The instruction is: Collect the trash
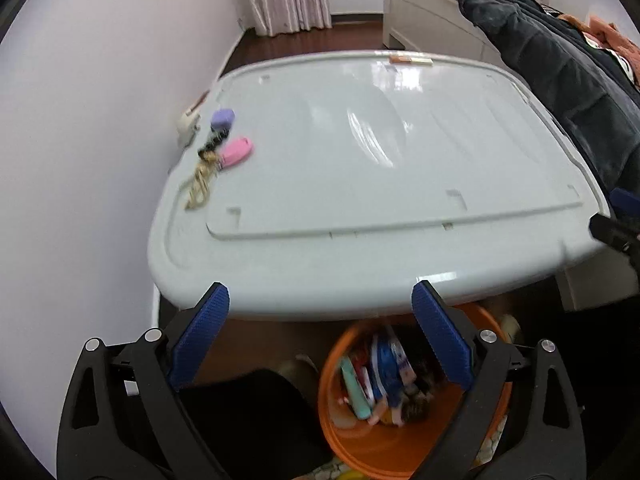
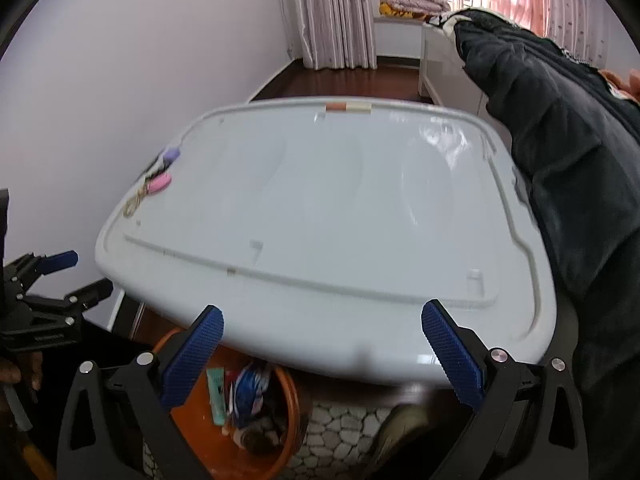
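Orange bin [image 1: 400, 440] under the worktop [image 1: 360, 200]: its far rim is hidden by the worktop edge, and the wrappers [image 1: 380, 376] inside are motion-blurred, labels unreadable. My right gripper [image 1: 616, 224] is cut off at the left-wrist frame edge. Keychain cluster [image 2: 154, 182] too small to sort out from the right wrist.

White lid [image 1: 360, 160] overhangs orange bin [image 1: 340, 432], narrowing access from above.

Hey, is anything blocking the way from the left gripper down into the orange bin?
Nothing visible does. The left gripper hangs open and empty right above the orange bin, whose mouth is uncovered, with wrappers already inside. The white lid sits farther ahead, not between them.
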A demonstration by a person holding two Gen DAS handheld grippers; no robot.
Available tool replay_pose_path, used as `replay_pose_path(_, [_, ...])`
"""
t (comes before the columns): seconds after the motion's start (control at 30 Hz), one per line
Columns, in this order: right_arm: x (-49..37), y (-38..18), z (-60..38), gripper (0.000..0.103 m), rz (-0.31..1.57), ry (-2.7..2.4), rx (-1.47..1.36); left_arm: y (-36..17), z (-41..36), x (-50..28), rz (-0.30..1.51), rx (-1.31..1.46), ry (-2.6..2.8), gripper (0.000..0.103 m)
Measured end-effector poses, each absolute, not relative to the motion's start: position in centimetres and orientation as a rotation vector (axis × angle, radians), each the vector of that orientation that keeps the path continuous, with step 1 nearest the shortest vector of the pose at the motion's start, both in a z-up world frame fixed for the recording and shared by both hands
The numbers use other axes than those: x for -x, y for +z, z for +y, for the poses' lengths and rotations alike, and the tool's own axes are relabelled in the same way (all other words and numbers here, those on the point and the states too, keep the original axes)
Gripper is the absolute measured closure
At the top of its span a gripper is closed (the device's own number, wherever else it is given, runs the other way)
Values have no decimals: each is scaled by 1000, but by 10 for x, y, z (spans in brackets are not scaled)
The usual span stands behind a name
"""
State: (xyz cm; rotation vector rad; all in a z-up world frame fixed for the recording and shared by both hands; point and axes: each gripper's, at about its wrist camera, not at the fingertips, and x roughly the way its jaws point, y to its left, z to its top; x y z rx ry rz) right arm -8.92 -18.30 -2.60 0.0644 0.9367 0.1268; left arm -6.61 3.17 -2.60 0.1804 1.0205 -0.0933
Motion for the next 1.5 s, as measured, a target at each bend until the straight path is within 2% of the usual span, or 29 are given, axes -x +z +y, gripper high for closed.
replay_pose_path(0.23, [28, 18, -194, 5, 820, 123, -70, -5, 7, 20, 817, -348, -4, 12])
replay_pose_path(0.37, [-18, 40, -203, 5, 735, 91, -88, 11, -11, -17, 741, -306, -46, 12])
replay_pose_path(0.57, [-40, 31, -225, 5, 681, -9, -113, 19, -47, -70, 666, -282, -113, 12])
replay_pose_path(0.67, [-47, 19, -242, 5, 721, -37, -180, 14, -53, -81, 643, -231, -116, 12])
replay_pose_path(0.83, [-45, 16, -256, 5, 739, -53, -253, 0, -55, -100, 767, -94, -141, 12])
replay_pose_path(0.97, [-41, 15, -251, 5, 752, -24, -270, -5, -57, -98, 764, -149, -91, 12])
replay_pose_path(1.5, [-37, 10, -232, 5, 783, 30, -232, -3, -37, -96, 781, -60, -98, 12])
